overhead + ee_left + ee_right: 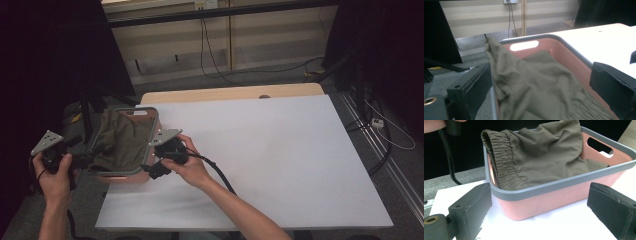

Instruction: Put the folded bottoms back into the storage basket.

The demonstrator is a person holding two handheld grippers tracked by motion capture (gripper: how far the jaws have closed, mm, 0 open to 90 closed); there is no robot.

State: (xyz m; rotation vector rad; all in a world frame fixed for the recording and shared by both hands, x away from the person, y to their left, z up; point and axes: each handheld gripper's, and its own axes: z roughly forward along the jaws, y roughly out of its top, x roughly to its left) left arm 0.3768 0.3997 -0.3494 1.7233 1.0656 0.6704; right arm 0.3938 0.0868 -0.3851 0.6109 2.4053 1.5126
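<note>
A pink basket with a grey rim (155, 125) sits at the table's left edge and holds an olive-green garment (122, 140). The garment (536, 75) spills over the basket's left rim (564, 41), and its elastic waistband hangs over the near corner (499, 157). My left gripper (86, 159) is open at the basket's left side, with the draped cloth lying between its jaws (541, 95) but not pinched. My right gripper (151, 168) stands open just off the basket's near right corner. Its jaws (539, 220) face the pink wall (554, 200) and hold nothing.
White table top (280, 155) stretches right of the basket. The basket has a cut-out handle (599, 146) at its far end. Floor cables (215, 60) run beyond the table, and black stands (85, 105) are at the left. The left gripper's cable (449, 160) hangs behind the basket.
</note>
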